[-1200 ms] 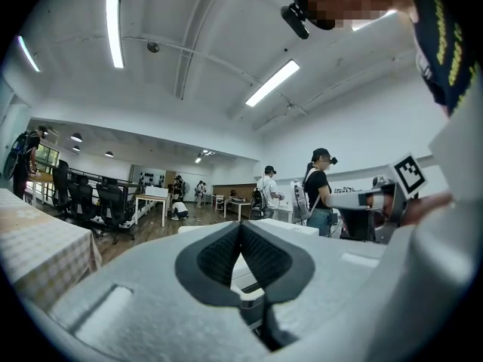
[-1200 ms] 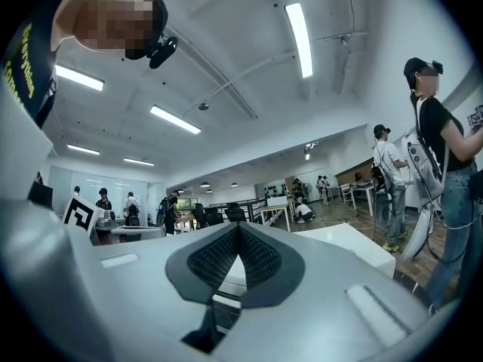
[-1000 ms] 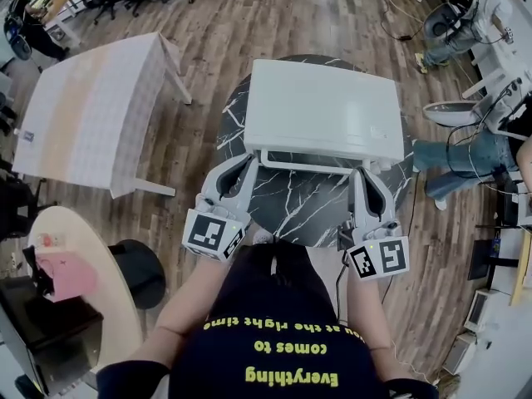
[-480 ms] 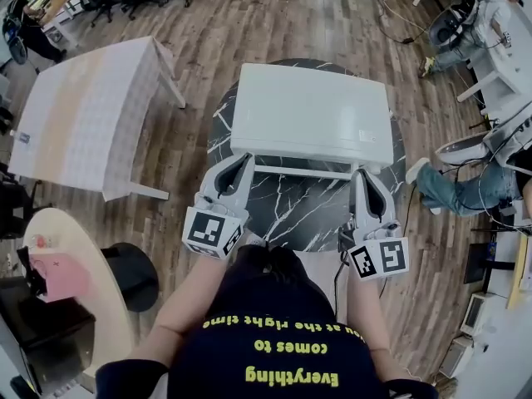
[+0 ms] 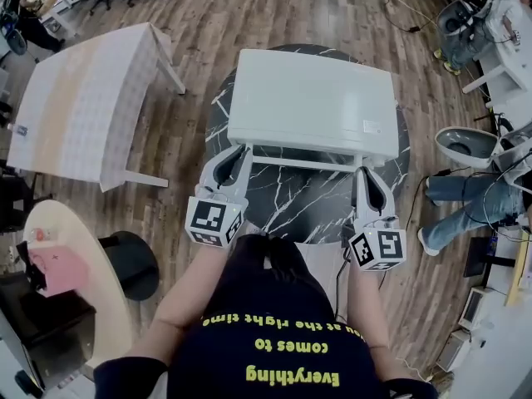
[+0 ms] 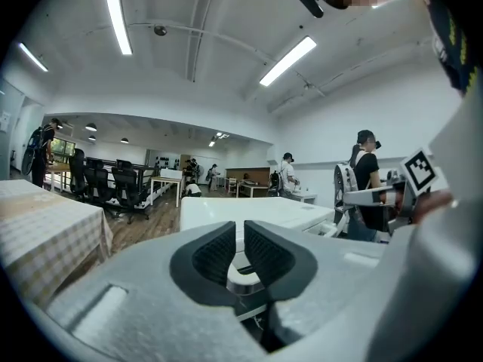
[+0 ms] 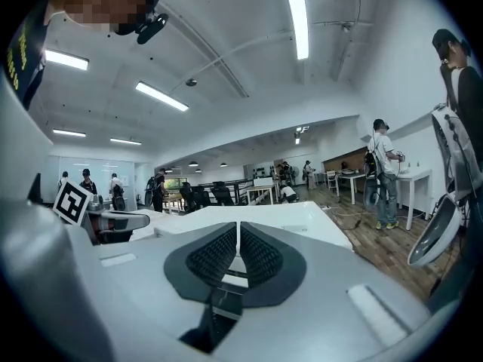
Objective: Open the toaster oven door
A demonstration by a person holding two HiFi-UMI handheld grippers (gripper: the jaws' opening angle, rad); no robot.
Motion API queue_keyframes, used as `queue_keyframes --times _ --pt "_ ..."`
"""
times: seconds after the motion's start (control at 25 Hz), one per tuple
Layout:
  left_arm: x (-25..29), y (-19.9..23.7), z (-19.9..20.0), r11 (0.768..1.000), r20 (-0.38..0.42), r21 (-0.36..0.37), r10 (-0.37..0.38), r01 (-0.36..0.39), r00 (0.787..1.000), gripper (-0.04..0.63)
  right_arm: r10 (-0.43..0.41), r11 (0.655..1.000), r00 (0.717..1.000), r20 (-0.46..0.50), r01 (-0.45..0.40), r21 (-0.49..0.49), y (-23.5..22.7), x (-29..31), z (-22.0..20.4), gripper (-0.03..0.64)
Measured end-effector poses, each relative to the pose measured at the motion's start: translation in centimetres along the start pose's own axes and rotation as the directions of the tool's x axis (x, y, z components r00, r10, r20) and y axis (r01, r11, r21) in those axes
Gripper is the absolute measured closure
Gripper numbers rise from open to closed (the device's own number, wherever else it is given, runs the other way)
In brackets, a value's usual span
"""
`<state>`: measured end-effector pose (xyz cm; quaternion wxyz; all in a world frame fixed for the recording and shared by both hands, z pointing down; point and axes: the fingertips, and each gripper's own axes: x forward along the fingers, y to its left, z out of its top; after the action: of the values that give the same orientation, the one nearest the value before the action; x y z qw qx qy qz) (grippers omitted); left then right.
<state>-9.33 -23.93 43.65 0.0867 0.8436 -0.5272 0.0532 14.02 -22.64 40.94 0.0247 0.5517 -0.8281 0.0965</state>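
Note:
A white toaster oven (image 5: pixel 314 102) stands on a round black marble table (image 5: pixel 295 202). Its door handle (image 5: pixel 303 162) runs as a white bar along the near side. My left gripper (image 5: pixel 241 150) points at the bar's left end and my right gripper (image 5: pixel 363 173) at its right end. In the left gripper view the left gripper (image 6: pixel 240 251) is opening, with a slim gap between the pads and the handle (image 6: pixel 243 277) just beyond them. In the right gripper view the right gripper (image 7: pixel 239 251) is opening too, its pads barely parted above the handle (image 7: pixel 234 280). Nothing sits between either pair.
A table with a checked cloth (image 5: pixel 79 106) stands to the left and a round wooden table (image 5: pixel 58 273) with a black stool (image 5: pixel 129 264) at lower left. A person in jeans (image 5: pixel 465 189) and a white chair (image 5: pixel 465 146) are close on the right. The floor is wood.
The head view has shifted a little. Both grippers keep their places at the two ends of the handle, and the oven door looks the same.

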Motion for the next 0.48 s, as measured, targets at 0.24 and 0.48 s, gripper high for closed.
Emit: queue_keyframes --times 0.24,0.48 --pt "0.7 0.3 -1.8 0.999 -0.049 -0.036 0.013 -0.014 0.999 0.536 -0.035 0.998 0.997 -0.062 0.032 -0.054 -1.6 0.5 -2.1 0.56" --pt "1.2 0.8 -2.9 0.998 -0.083 -0.058 0.026 -0.031 0.996 0.482 -0.088 0.994 0.988 -0.125 0.08 -0.069 -2.9 1.2 -4.4 0.509"
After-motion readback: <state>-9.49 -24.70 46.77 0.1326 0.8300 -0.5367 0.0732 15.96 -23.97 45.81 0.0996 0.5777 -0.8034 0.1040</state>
